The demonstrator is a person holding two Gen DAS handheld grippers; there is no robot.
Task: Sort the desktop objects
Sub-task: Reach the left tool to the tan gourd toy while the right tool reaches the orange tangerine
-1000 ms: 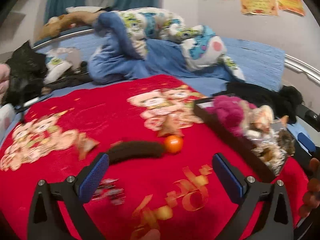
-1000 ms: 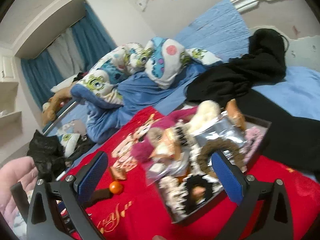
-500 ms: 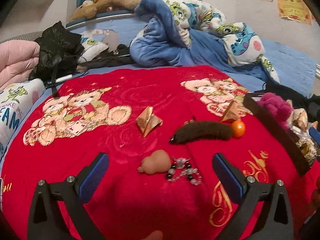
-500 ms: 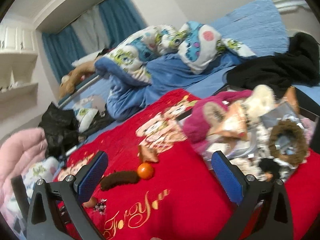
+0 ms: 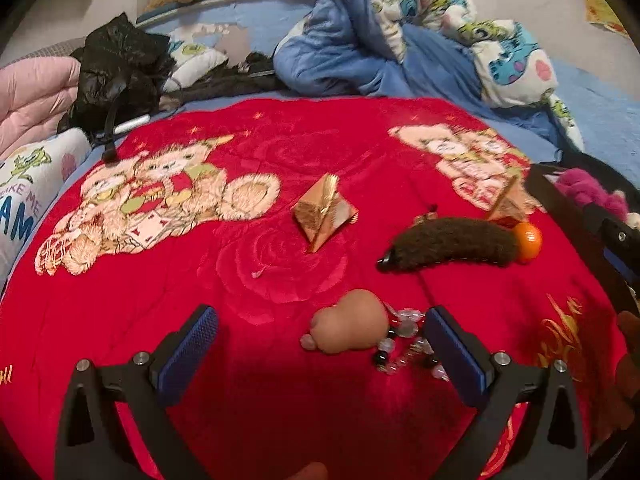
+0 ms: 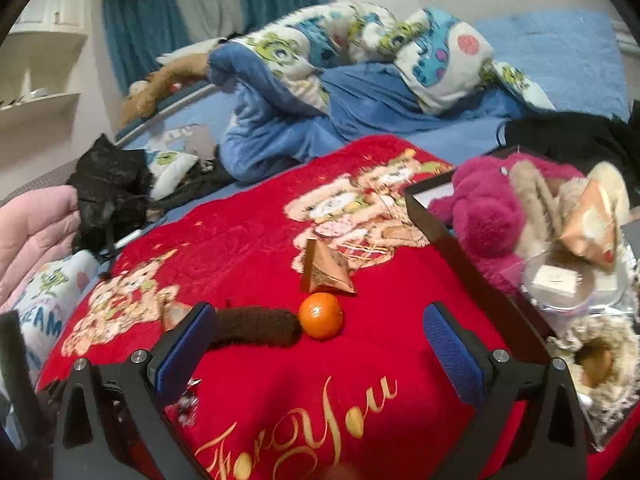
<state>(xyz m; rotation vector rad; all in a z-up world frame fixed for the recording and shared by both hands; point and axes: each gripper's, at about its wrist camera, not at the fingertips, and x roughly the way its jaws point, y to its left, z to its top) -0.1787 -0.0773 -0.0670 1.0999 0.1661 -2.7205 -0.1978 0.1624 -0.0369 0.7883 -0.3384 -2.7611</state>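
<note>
My left tool [image 5: 320, 338] hangs wide open over the tan gourd [image 5: 350, 326] on the red blanket [image 5: 280, 140], my right tool [image 6: 320, 338] wide near the orange [image 6: 321, 315]. Closing now could snag the touching bead bracelet [image 5: 404, 344]

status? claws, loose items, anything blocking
Left claw open, empty, over peach gourd charm and bead bracelet. Right claw open, orange between fingers. Nothing blocking.
</note>
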